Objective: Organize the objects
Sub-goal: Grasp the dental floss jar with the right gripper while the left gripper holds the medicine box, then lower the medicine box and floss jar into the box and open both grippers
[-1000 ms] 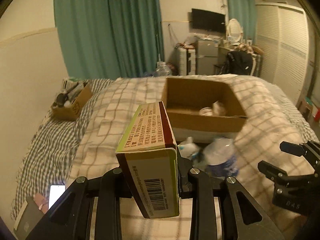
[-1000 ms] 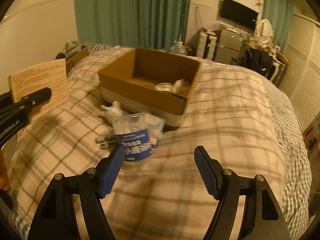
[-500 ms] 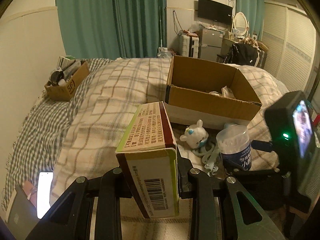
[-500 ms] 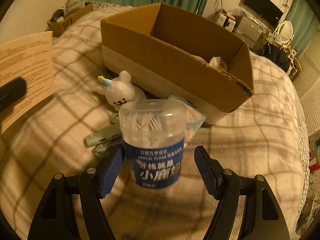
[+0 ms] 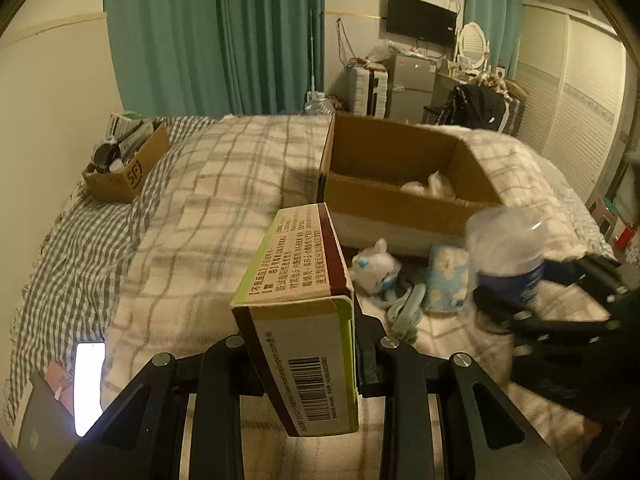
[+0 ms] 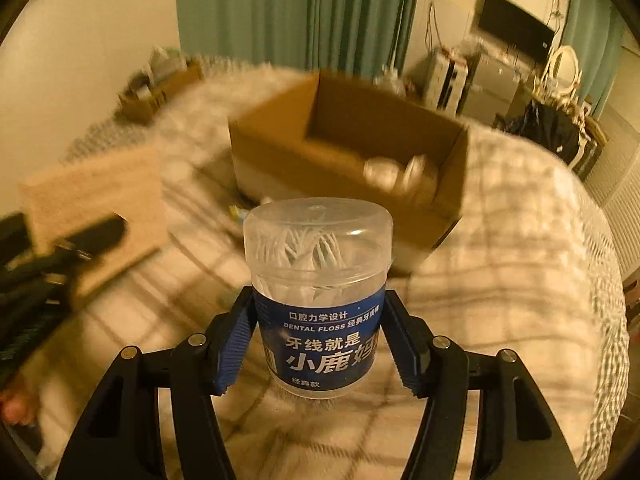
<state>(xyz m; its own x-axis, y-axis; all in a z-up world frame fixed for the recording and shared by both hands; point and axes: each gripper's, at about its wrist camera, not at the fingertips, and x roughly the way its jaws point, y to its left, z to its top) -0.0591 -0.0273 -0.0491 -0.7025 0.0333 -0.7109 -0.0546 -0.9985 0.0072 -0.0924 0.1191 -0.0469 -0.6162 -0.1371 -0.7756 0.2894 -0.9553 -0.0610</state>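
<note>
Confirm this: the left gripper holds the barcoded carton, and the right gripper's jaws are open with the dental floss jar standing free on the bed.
Not quite. The left gripper does hold the barcoded carton, but the right wrist view shows the right gripper shut on the dental floss jar.

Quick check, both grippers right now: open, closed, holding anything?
Left gripper: closed on the medicine box.
Right gripper: closed on the dental floss jar, lifted off the bed.

Floss jar (image 6: 318, 296) and carton (image 5: 298, 316), both held.
Jar upright (clear lid, blue label), carton end-on, each before the open box (image 5: 404, 184).
</note>
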